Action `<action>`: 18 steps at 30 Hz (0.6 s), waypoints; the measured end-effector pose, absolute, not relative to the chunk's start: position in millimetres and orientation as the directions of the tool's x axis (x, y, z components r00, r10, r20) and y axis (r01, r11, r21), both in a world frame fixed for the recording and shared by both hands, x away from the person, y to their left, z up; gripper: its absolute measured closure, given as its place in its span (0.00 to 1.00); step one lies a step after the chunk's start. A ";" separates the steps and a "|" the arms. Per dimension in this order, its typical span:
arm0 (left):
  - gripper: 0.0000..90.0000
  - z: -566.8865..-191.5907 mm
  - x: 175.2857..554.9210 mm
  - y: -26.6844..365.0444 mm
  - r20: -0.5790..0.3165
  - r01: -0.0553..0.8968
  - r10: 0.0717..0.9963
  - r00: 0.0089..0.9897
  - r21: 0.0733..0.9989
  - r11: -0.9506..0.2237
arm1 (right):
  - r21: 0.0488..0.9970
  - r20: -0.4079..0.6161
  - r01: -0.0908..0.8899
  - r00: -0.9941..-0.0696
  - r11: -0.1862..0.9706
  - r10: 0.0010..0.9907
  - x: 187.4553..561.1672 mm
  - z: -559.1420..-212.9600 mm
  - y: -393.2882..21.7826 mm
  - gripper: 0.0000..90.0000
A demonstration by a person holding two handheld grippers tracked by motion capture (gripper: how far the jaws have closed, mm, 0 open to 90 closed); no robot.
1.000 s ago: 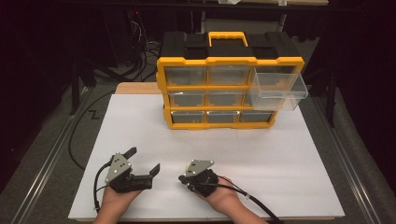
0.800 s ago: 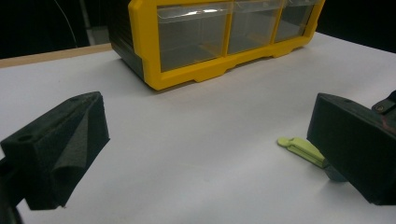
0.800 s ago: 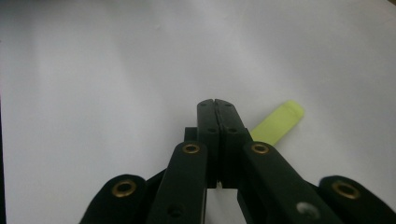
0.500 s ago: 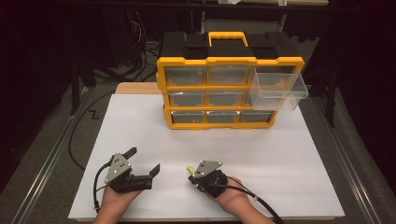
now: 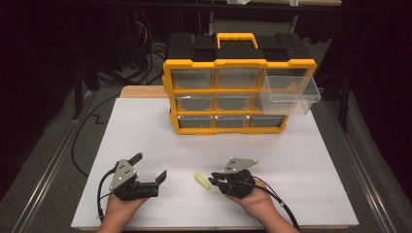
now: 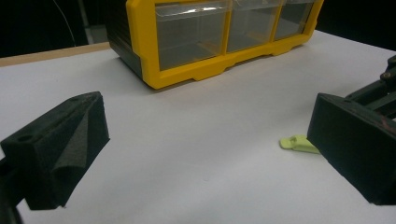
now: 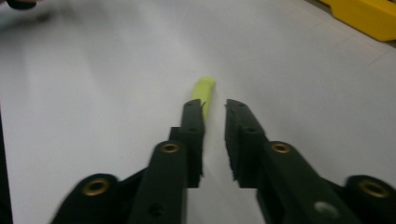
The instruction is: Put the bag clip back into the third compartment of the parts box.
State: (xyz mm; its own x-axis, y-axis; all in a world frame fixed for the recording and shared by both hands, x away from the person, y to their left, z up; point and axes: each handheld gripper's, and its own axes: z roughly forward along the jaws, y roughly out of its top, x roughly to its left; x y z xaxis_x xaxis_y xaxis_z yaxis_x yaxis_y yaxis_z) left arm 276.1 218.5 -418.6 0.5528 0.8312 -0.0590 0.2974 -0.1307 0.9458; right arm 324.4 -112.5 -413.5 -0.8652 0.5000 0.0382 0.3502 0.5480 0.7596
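small yellow-green clip [image 5: 201, 181], flat on white table [image 5: 301, 160], right gripper [image 7: 214, 108] fingers slightly parted beside it, left gripper [image 5: 150, 167] fingers wide, empty

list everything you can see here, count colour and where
yellow and black plastic drawer organiser: 1, yellow frame with black top and yellow handle, far middle of the table
clear plastic drawer: 1, transparent, pulled out at the organiser's upper right; the other clear drawers sit shut in the frame
small yellow-green flat piece: 1, lying on the white surface between the two grippers
white table surface: 1, white, under everything
left gripper: 1, black with grey plate, near left, jaws wide apart
right gripper: 1, black with grey plate, near right, jaws narrowly apart beside the piece
hands: 2, at the near edge
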 end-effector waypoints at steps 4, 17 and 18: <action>0.00 -418.5 276.0 218.7 -0.060 0.297 0.832 0.552 0.946 -0.129 | 0.781 0.077 0.376 -0.850 0.498 0.521 327.0 -410.8 -119.0 0.54; 0.00 -418.2 275.5 219.1 -0.058 0.293 0.830 0.555 0.947 -0.130 | 0.778 0.051 0.355 -0.859 0.519 0.510 330.3 -412.2 -109.8 0.00; 0.00 -418.2 275.5 219.2 -0.057 0.293 0.829 0.556 0.947 -0.131 | 0.776 0.046 0.352 -0.859 0.523 0.510 330.9 -412.9 -109.1 0.00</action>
State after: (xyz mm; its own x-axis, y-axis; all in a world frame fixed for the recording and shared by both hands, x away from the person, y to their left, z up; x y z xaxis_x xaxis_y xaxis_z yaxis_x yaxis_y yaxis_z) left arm 275.5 219.2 -418.2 0.5559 0.8293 -0.0573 0.2930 -0.1309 0.9471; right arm 330.9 -109.1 -412.9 -0.8588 0.5104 0.0455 0.3521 0.5233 0.7760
